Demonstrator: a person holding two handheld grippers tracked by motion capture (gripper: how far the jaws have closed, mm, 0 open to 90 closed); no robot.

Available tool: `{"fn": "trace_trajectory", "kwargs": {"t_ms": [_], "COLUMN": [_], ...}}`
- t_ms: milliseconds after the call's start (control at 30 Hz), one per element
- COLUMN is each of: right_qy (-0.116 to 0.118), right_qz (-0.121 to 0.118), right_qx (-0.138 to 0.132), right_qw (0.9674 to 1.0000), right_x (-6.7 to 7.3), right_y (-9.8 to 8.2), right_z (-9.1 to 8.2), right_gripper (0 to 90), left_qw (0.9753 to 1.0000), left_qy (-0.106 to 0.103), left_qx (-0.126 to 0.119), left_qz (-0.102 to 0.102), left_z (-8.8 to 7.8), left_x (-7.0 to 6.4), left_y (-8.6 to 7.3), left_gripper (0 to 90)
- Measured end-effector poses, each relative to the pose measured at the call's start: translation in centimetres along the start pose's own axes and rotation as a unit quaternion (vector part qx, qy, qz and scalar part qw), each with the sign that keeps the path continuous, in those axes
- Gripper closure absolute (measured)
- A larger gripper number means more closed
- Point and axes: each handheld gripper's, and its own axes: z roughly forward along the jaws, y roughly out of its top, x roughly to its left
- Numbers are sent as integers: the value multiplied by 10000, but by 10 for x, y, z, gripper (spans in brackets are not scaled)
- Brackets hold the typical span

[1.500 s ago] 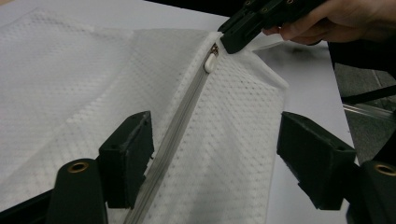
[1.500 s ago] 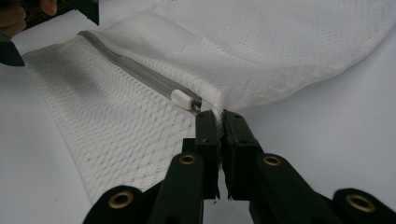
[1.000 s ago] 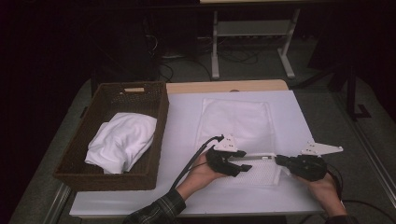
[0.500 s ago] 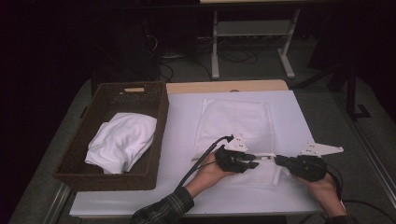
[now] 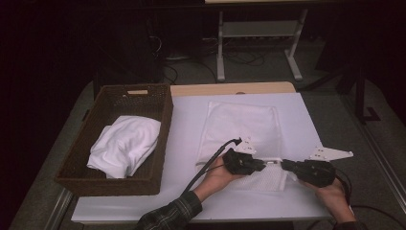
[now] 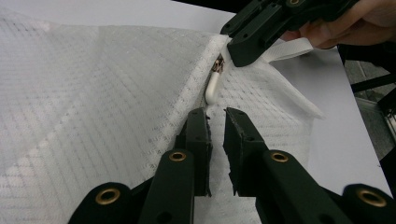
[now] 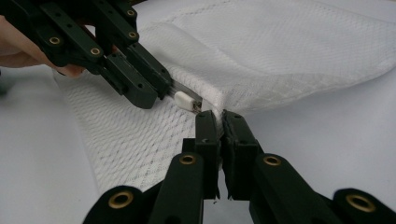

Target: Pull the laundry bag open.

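Both grippers are chunky matte black things, left gripper [image 5: 258,164] and right gripper [image 5: 283,165], with brass-ringed holes along the jaw arms, flat rectangular pads, a grey three-cornered plate on top and a black cable trailing off. Left sleeve [image 5: 170,216] is dark plaid.

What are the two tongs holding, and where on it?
The right tongs pinch the white mesh bag at its zipper-end corner. The left tongs grip the white zipper pull.
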Motion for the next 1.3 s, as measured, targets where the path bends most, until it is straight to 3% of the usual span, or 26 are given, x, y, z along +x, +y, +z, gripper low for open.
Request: {"fn": "trace_trajectory", "kwargs": {"t_ms": [367,533,667,867,1300], "right_qy": [39,44,69,91,114], "right_qz": [-43,-62,-70,-77,-87], "right_qx": [-24,-24,-65,-80,-69], "right_qw": [10000,10000,9999,9999,9999], "right_x": [2,2,2,3,4], "right_y": [1,1,1,2,2], "right_z": [1,0,-1,0,2], "right_gripper": [851,851,851,851,851], "left_qw": [9999,9999,10000,9999,9997], "left_qy": [-124,-65,-5,-73,-169], "left_qx": [8,70,71,102,-44], "left_qz": [-28,30,-47,-43,-158], "left_z": [7,8,4,12,20], "left_x": [-2,-3,1,-1,-1], "left_y": [4,4,4,3,12], "left_gripper": [800,801,797,784,792]}}
